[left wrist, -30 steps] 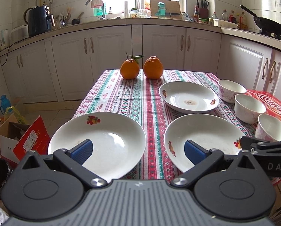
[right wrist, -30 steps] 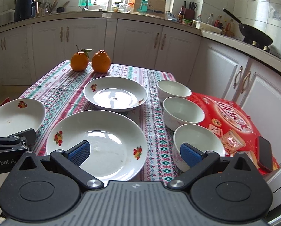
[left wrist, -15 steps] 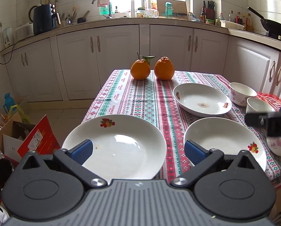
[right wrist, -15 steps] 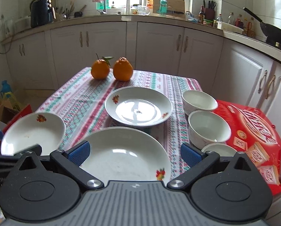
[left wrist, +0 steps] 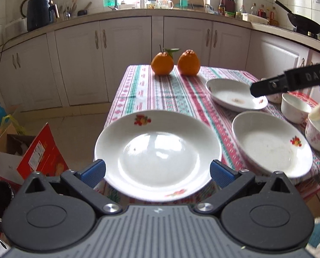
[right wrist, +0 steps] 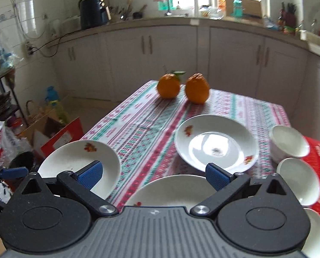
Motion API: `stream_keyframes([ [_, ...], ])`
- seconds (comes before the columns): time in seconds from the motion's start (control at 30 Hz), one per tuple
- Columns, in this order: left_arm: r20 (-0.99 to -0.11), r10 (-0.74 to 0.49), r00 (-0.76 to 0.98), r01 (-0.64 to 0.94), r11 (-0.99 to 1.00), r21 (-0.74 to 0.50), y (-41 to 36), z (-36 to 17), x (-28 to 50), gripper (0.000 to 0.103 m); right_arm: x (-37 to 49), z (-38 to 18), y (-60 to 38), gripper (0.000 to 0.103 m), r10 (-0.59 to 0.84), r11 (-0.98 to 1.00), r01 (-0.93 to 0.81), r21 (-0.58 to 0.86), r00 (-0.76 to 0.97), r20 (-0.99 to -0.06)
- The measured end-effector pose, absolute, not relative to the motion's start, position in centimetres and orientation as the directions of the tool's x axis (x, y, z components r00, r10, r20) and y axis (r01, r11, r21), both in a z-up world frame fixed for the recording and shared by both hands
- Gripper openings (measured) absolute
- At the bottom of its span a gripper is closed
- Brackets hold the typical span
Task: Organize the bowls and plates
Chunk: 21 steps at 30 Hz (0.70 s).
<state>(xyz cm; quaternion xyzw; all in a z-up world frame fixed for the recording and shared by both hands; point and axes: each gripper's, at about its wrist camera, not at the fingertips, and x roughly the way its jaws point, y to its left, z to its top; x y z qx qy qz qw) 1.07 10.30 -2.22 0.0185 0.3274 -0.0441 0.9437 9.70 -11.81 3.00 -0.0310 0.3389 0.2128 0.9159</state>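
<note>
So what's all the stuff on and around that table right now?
Plates: three, white with fruit prints; near-left, near-middle, farther back.
Bowls: three in the left view, white; right edge, nearest, middle.
Oranges: two, far end; one with a leaf, one without.
Tablecloth: one, red-green striped pattern.
Red packet: one, under the bowls.
Wok: one, black, right counter.
Cardboard boxes: floor, left.
Left tongs: open, at the near-left plate.
Right tongs: open, above the plates.
</note>
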Motion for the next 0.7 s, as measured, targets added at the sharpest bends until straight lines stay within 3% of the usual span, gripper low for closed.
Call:
stream_keyframes([
  [0.7,-0.697,-0.149,0.701,0.196,0.981,-0.013,12.3,-6.1,2.9,0.102,15.3,-1.6,-5.7,0.103,0.474,0.792,-0.592,0.151,0.439,-0.763],
])
